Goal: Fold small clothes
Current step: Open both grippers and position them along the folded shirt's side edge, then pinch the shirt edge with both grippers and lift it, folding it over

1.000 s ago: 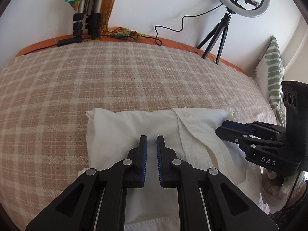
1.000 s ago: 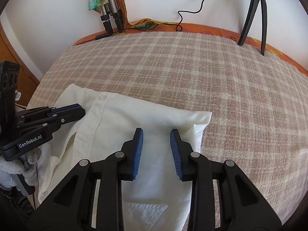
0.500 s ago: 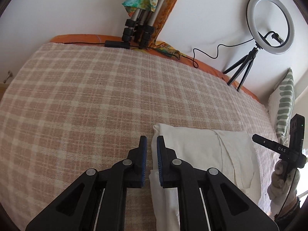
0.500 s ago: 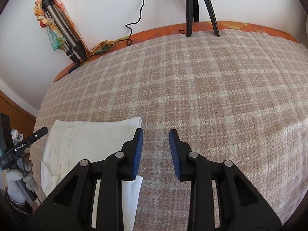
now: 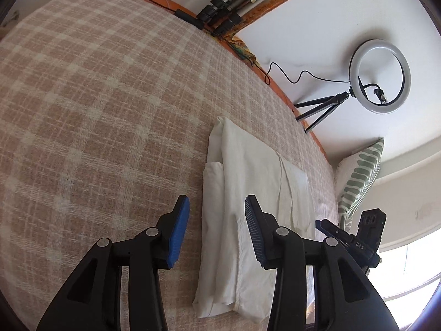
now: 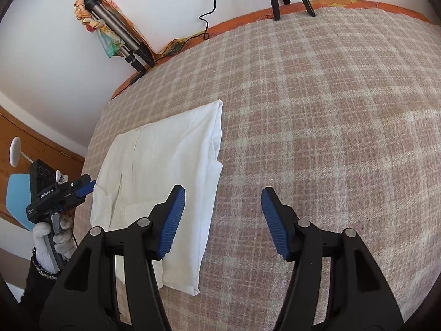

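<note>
I open my left hand-held gripper (image 5: 217, 227) and right hand-held gripper (image 6: 223, 222), both empty, astride the folded shirt (image 5: 248, 193); next, I pinch its ends.

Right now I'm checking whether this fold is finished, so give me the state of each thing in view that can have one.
Shirt: folded into a narrow stack, lying flat on the blanket, nothing gripping it.
Left gripper: fingers opening, over the shirt's edge, not pressing it.
Right gripper: fingers opening, nothing between them, only blanket below.
Ring light: upright on its tripod; lit or not, cannot tell.
</note>
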### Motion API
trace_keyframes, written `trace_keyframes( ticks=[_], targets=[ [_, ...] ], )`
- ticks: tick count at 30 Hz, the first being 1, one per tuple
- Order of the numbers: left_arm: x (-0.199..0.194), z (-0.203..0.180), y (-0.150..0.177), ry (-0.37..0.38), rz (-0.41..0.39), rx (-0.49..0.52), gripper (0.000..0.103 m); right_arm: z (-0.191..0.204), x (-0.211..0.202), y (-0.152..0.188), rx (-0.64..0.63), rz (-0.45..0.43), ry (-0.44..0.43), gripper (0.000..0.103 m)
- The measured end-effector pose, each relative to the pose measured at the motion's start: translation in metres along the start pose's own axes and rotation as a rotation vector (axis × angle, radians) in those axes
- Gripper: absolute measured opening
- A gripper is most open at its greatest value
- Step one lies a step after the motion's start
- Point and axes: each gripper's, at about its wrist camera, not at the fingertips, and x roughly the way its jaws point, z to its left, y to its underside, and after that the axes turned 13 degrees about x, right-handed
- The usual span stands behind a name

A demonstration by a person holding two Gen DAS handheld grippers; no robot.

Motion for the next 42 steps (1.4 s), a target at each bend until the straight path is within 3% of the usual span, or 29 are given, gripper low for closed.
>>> trace_keyframes(
  ticks=[5, 14, 20, 23, 27, 32, 34, 36, 42],
  targets=[
    [0.009, 0.005, 0.008, 0.036, 0.021, -0.049, 0.040, 0.003, 0.006, 0.013, -0.033, 0.011, 0.046, 0.061],
    [0.020, 0.003, 0.007, 0.085, 0.029, -0.064, 0.040, 0.014, 0.023, 0.021, -0.077, 0.052, 0.046, 0.061],
    [0.027, -0.004, 0.005, 0.108, 0.040, -0.035, 0.040, 0.019, 0.028, 0.024, -0.090, 0.062, 0.013, 0.061],
    [0.029, -0.006, 0.005, 0.110, 0.037, -0.026, 0.038, 0.019, 0.032, 0.023, -0.074, 0.089, -0.047, 0.060],
    [0.029, -0.008, 0.005, 0.102, 0.036, -0.008, 0.037, 0.020, 0.037, 0.026, -0.062, 0.108, -0.098, 0.051],
    [0.030, -0.020, 0.007, 0.035, 0.036, 0.062, 0.022, 0.014, 0.041, 0.026, 0.011, 0.134, -0.169, 0.033],
    [0.028, -0.027, 0.007, 0.011, 0.027, 0.099, 0.017, 0.017, 0.039, 0.027, 0.001, 0.124, -0.156, 0.020],
    [0.025, -0.038, 0.007, -0.022, 0.013, 0.154, 0.014, 0.025, 0.035, 0.027, -0.035, 0.101, -0.121, 0.014],
    [0.012, -0.091, 0.014, -0.139, -0.041, 0.410, 0.011, 0.054, 0.016, 0.034, -0.145, 0.017, -0.047, 0.009]
  ],
)
